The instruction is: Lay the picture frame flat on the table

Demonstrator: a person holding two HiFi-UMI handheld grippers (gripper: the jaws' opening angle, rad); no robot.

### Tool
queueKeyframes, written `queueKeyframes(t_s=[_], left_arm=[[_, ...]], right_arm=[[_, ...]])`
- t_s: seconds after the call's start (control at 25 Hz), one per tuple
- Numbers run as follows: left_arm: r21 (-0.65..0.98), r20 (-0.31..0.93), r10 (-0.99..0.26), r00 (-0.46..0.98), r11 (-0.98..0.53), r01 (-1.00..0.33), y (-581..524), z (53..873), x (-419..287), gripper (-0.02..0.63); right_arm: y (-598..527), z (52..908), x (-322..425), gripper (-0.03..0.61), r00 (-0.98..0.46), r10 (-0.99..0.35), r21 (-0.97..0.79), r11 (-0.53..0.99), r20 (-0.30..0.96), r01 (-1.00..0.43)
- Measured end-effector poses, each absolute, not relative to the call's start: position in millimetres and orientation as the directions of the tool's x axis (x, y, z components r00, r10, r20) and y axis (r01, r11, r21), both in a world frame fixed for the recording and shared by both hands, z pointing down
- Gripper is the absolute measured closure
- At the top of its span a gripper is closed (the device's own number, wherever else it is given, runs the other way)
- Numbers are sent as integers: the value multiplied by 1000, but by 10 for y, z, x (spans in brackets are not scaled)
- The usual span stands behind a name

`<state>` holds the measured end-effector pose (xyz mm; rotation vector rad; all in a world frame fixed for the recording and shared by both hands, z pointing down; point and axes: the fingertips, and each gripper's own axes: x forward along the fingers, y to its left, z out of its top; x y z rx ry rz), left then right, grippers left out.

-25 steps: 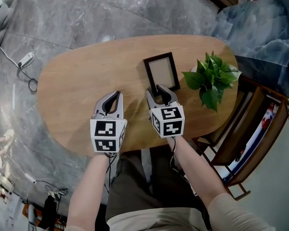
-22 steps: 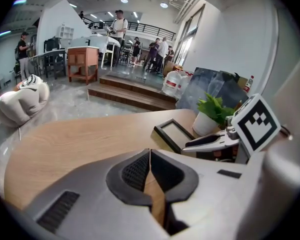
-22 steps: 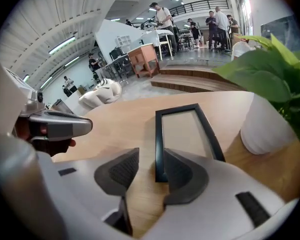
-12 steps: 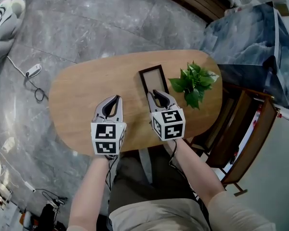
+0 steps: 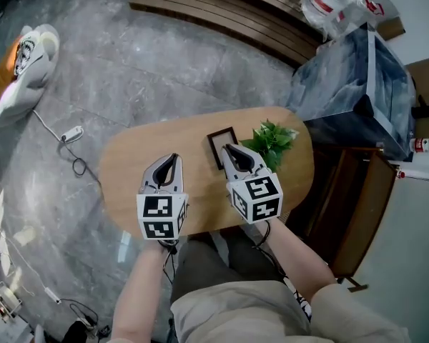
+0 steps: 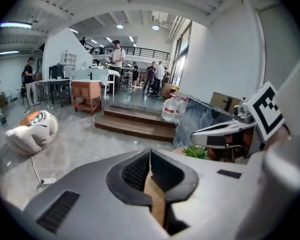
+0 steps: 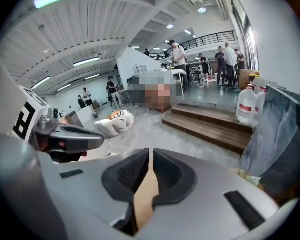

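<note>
A dark picture frame (image 5: 219, 143) with a pale centre lies flat on the oval wooden table (image 5: 129, 170), beside a green potted plant (image 5: 272, 140). Both grippers hang high above the table. In the head view, my right gripper (image 5: 232, 151) overlaps the frame's near right corner without touching it. Its jaws have just been closing; in the right gripper view (image 7: 150, 151) they stand almost together, with nothing between them. My left gripper (image 5: 169, 163) is to the frame's left, above bare wood. It is shut and holds nothing in the left gripper view (image 6: 149, 151).
A blue-grey covered block (image 5: 350, 91) and a wooden rack (image 5: 357, 206) stand right of the table. Wooden steps (image 5: 222, 13) run behind it, with water bottles (image 5: 339, 2) nearby. A white plush seat (image 5: 21, 70) and a power strip (image 5: 71, 133) lie on the floor at left.
Both grippers and the head camera have risen, so the table looks smaller and farther below. The right gripper's jaws, open near the frame's near edge before, have closed. The frame stays flat.
</note>
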<state>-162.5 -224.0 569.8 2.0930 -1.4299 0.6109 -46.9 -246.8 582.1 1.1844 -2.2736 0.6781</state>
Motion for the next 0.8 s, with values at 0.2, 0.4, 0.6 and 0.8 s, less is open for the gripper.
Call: queueKeyframes(t_s=[0.2, 0.4, 0.6, 0.8], left_arm=[[146, 563, -754, 339, -314, -938, -2301, 4900, -1617, 604], [120, 504, -792, 345, -331, -936, -2254, 4186, -1577, 604], [102, 452, -816, 360, -354, -930, -2103, 3553, -1519, 604], [62, 390, -842, 374, -381, -923, -1914, 2987, -1451, 604]], right_arm=[[-2480, 4981, -502, 565, -546, -638, -189, 540, 543, -820], [-2340, 4215, -492, 569, -582, -663, -176, 576, 471, -799], [-2123, 3594, -407, 572, -603, -686, -170, 592, 407, -788], [-1938, 3004, -279, 574, -617, -716, -182, 593, 326, -785]])
